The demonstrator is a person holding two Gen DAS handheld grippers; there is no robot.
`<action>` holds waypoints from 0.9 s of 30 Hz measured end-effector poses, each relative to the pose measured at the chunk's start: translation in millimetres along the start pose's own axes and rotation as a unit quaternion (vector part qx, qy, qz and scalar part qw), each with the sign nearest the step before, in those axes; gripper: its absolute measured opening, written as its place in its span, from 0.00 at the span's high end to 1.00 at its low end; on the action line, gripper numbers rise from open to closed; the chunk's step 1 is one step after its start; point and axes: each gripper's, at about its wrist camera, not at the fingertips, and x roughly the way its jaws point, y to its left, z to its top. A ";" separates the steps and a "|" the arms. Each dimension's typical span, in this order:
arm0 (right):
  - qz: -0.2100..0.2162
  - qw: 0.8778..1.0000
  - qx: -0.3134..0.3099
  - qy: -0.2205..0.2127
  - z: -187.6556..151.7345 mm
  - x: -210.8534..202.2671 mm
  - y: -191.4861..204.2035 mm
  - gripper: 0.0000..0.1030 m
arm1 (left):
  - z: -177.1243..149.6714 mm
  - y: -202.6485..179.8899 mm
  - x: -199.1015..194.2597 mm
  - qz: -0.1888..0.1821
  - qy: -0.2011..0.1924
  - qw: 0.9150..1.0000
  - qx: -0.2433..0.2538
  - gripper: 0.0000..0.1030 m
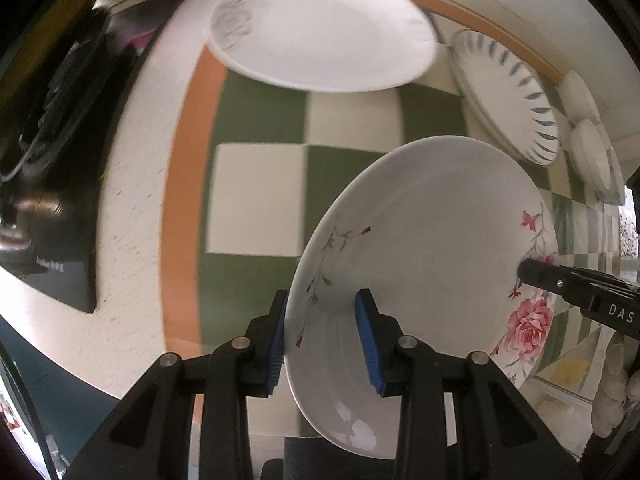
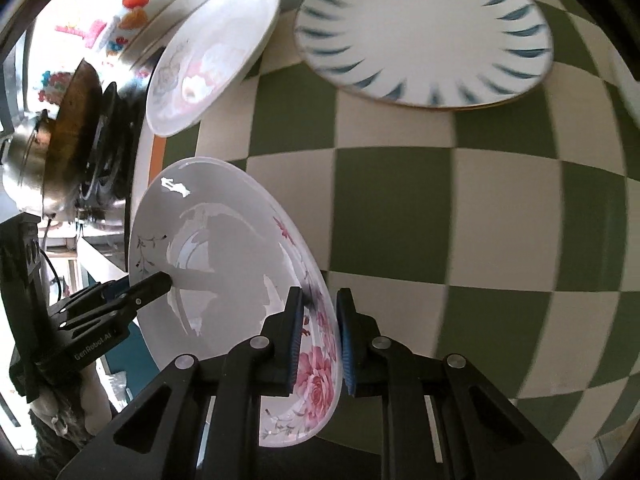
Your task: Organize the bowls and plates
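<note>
The left gripper (image 1: 322,336) is clamped on the rim of the floral plate (image 1: 424,264). The right gripper (image 2: 318,336) is clamped on the opposite, rose-printed rim. The plate hangs between them, tilted, clear of the checkered cloth (image 2: 392,208). The left gripper points down, the right steeply down. Farther away on the cloth lie a white plate (image 1: 324,36) and a blue-striped plate (image 2: 424,36).

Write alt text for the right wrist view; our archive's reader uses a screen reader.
The right hand-held gripper clamps the rim of a tilted rose-patterned plate over a green-and-white checked cloth, while the left hand-held gripper grips the opposite edge. Beyond lie a blue-dashed plate and a pale floral plate.
</note>
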 end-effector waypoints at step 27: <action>-0.012 0.995 0.096 -0.010 -16.4 -45.3 -162.7 0.82 | 52.1 -143.4 67.3 -0.002 0.048 0.994 0.094 0.71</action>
